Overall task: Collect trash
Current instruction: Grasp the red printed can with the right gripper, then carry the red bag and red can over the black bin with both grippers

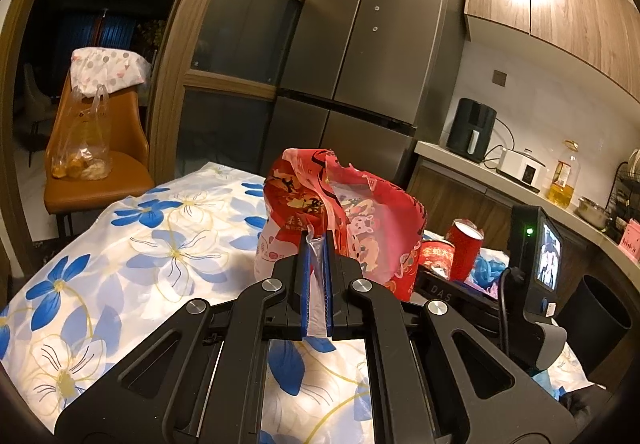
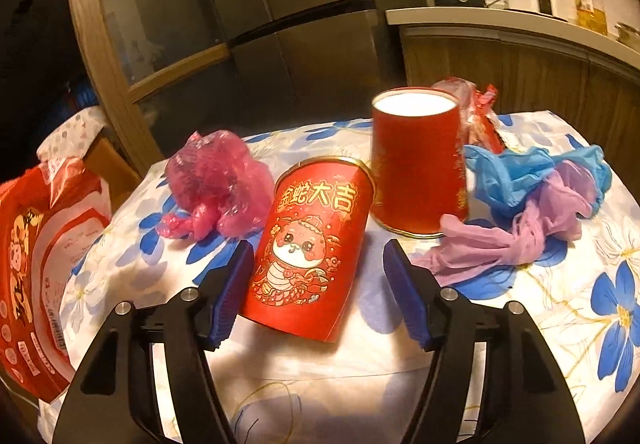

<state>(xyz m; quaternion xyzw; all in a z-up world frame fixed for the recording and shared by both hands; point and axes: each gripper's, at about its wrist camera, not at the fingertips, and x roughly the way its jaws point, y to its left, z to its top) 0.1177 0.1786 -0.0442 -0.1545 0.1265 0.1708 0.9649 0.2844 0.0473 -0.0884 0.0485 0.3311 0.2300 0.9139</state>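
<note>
My left gripper (image 1: 317, 244) is shut on the rim of a red and white printed plastic bag (image 1: 360, 219) and holds it upright over the flowered tablecloth (image 1: 120, 244). The bag also shows at the left edge of the right wrist view (image 2: 36, 264). My right gripper (image 2: 318, 256) is open around a flattened red paper cup (image 2: 312, 248) with a cartoon snake, lying on the cloth. An upside-down red cup (image 2: 416, 163) stands just behind it. A crumpled pink plastic bag (image 2: 216, 183) lies left, blue and purple gloves (image 2: 532, 195) right.
A red wrapper (image 2: 480, 111) lies behind the upright cup. A fridge (image 1: 360, 55) and a kitchen counter (image 1: 500, 179) with appliances stand behind the table. An orange chair (image 1: 96, 147) with a bag of fruit is at the left, and a dark bin (image 1: 600, 316) at the right.
</note>
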